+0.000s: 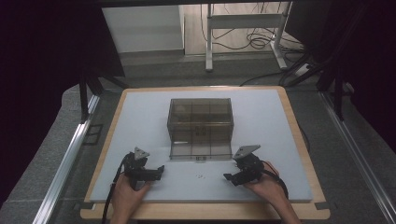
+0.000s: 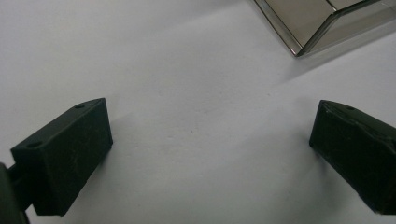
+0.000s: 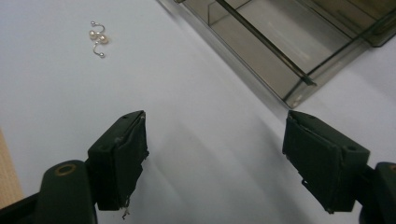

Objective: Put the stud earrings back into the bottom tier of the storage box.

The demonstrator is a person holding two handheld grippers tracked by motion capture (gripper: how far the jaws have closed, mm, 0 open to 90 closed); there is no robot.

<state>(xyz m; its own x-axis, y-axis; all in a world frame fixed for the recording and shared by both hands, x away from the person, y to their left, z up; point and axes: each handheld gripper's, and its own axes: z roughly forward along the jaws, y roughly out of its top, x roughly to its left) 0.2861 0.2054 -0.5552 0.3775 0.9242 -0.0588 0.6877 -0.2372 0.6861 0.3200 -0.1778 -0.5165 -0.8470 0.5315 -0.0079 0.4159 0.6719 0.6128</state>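
- The pearl earrings (image 3: 98, 38) lie on the desk (image 1: 140, 121) between both grippers, ahead-left of the right gripper (image 3: 212, 154).
- Both grippers' jaws stand apart, empty; left gripper (image 2: 205, 154) faces bare desk near the clear box (image 1: 201, 128).

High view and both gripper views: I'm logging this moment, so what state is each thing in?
Clear box: upright on the mat, front flap folded down open.
Pearl earrings: loose on the mat, untouched.
Left gripper: open, nothing between its jaws.
Right gripper: open, nothing between its jaws.
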